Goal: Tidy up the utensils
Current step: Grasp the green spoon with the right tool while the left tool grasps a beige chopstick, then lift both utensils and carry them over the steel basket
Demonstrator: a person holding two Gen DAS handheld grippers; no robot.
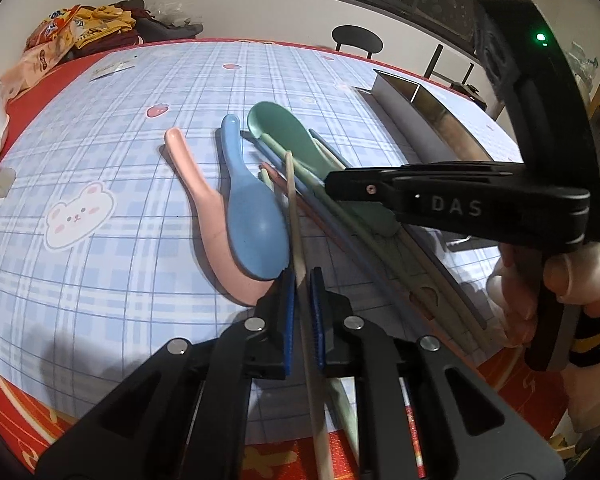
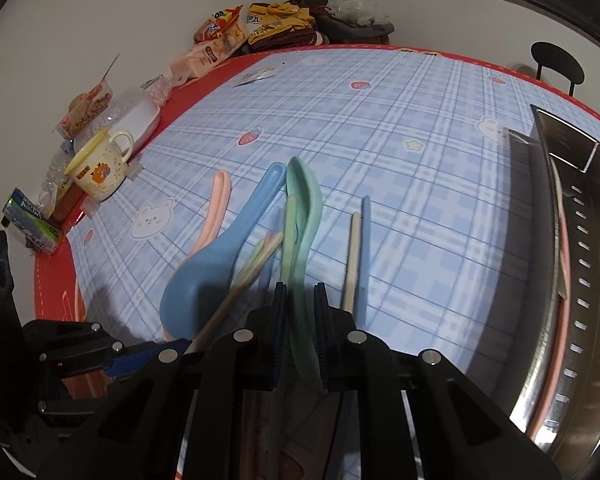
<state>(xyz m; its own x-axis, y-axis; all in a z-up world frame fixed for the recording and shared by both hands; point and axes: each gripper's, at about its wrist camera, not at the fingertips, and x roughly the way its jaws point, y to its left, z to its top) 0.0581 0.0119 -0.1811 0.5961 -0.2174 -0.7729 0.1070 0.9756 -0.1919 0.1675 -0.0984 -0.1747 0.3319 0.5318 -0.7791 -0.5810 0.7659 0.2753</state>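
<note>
My left gripper (image 1: pixel 302 280) is shut on a beige chopstick (image 1: pixel 293 216) that runs forward over the pile. My right gripper (image 2: pixel 300 294) is shut on the green spoon (image 2: pixel 302 208), which looks blurred; it also shows in the left wrist view (image 1: pixel 288 132) under the right gripper's black body (image 1: pixel 456 196). A blue spoon (image 1: pixel 252 224) lies on a pink spoon (image 1: pixel 198 192) on the checked tablecloth. Several more chopsticks (image 1: pixel 380 256) lie beside them. A beige and a blue chopstick (image 2: pixel 358 256) lie to the right in the right wrist view.
A steel utensil holder (image 2: pixel 572 264) lies at the right, with a pink utensil inside. A yellow mug (image 2: pixel 100 168), snack bags (image 2: pixel 220 36) and clutter line the table's left and far edge. A black chair (image 1: pixel 356 40) stands beyond the table.
</note>
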